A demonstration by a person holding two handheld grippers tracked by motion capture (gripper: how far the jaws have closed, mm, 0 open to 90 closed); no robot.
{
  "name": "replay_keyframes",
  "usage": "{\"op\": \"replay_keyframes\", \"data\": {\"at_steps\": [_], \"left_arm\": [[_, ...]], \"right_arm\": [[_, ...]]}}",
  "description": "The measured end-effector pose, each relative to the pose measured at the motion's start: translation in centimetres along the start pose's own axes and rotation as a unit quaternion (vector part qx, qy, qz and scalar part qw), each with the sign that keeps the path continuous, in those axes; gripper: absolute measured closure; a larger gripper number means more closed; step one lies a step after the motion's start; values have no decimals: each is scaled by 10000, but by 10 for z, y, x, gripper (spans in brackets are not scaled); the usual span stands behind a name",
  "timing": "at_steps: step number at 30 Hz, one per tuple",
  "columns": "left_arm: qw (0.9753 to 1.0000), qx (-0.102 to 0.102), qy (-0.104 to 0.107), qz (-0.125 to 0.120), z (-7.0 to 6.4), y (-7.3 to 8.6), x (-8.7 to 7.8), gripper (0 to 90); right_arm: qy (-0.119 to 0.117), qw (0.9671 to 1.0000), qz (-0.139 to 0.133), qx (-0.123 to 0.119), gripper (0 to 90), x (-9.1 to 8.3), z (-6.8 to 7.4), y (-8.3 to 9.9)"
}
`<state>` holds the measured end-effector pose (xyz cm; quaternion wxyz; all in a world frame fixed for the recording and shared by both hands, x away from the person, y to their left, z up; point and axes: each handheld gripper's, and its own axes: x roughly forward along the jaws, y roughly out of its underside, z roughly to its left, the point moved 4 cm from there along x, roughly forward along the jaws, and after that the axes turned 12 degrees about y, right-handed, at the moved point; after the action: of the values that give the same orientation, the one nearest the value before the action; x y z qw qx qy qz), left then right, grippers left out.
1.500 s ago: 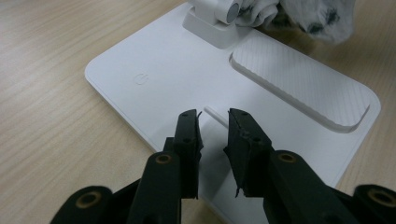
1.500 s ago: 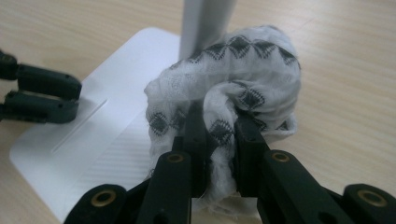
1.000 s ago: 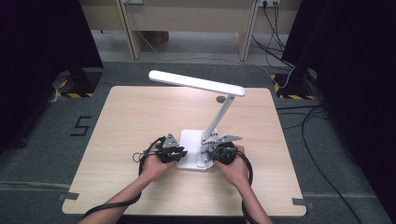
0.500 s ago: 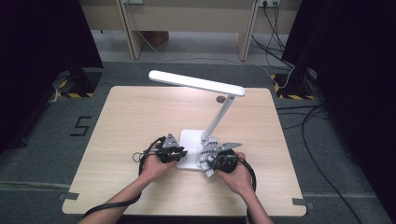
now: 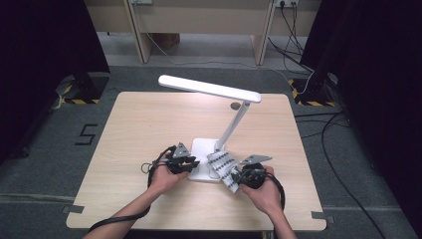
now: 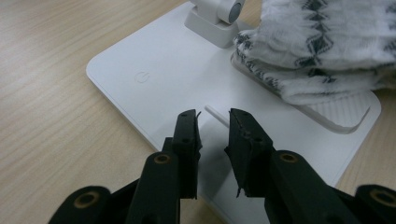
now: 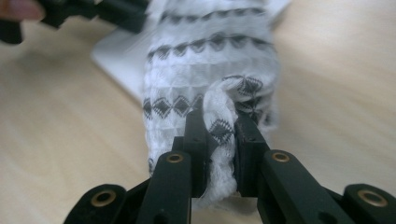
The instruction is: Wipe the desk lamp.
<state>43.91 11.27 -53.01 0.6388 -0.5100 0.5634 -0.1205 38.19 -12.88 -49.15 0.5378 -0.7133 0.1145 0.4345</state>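
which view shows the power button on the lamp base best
The left gripper view: the power symbol faces the camera on the bare white lamp base, ahead of the left gripper. In the high view the base is too small to make out the mark. The right gripper view has the patterned cloth covering most of the base.

Right gripper (image 5: 238, 176): has drawn back from the flat white lamp base (image 5: 201, 158) toward the near right of the pale wooden table (image 5: 139, 124), jaws pinched on the cloth.
White cloth with black diamond pattern (image 5: 222, 167): dragged along with it (one end lies on the base, the other trails off its right edge onto the table).
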Motion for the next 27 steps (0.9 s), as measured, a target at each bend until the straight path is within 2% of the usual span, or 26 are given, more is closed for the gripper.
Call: {"op": "replay_keyframes", "data": {"at_steps": [4, 8, 11, 13, 14, 15, 17, 21, 27], "left_arm": [[10000, 4, 0, 9, 0, 0, 0, 721], [10000, 2, -4, 11, 0, 0, 0, 721], [10000, -6, -4, 6, 0, 0, 0, 720], [10000, -3, -3, 12, 0, 0, 0, 720], [10000, -6, -2, 12, 0, 0, 0, 721], [10000, -13, -1, 5, 0, 0, 0, 721], [10000, -8, -5, 7, 0, 0, 0, 720], [10000, -3, -8, 7, 0, 0, 0, 720], [10000, 4, -9, 7, 0, 0, 0, 720]], "right_arm": [[404, 9986, -214, 268, 792, -8, -23, -3], [794, 9950, -329, 511, 792, -11, -43, -4], [1113, 9910, -393, 628, 792, -12, -57, -3], [1404, 9858, -431, 819, 792, -12, -68, -1], [1479, 9845, -471, 816, 792, -11, -72, 0], [1575, 9821, -472, 915, 791, -10, -75, 1], [1718, 9788, -499, 995, 790, -7, -80, 3], [1898, 9751, -481, 1037, 788, 2, -84, 7], [2047, 9729, -308, 1030, 749, 13, -89, 16]]}}
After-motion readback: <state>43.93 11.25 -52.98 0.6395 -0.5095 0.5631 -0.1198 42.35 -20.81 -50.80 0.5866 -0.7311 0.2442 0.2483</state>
